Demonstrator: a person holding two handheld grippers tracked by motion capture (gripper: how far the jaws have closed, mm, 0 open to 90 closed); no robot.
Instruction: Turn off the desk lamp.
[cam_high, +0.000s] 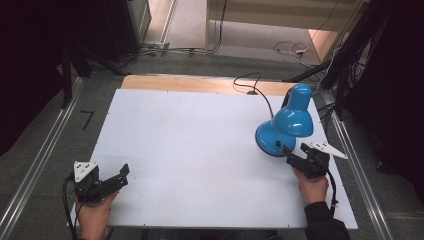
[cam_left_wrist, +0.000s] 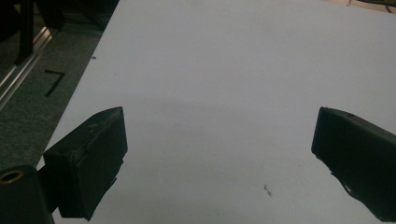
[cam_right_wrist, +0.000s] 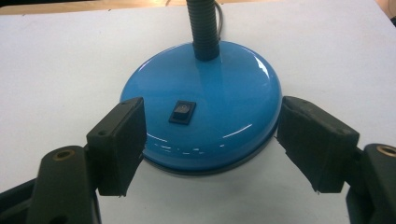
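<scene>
White, matte bench (cam_high: 200, 150) — flat and bare near its left front corner, where the left hand-held gripper (cam_high: 117, 180) hovers spread wide, holding nothing. Blue lamp (cam_high: 287, 125) near the right edge: glossy enamelled dome base (cam_right_wrist: 205, 107), ribbed dark neck (cam_right_wrist: 203, 28), small black rocker switch (cam_right_wrist: 182, 113). Right hand-held gripper (cam_right_wrist: 210, 135) agape, straddling the base, pads apart from it. Best centred on the switch, then pressed gently — slick curve, easy to slip.

Lamp (cam_high: 289, 125) on table (cam_high: 190, 145), right side
</scene>
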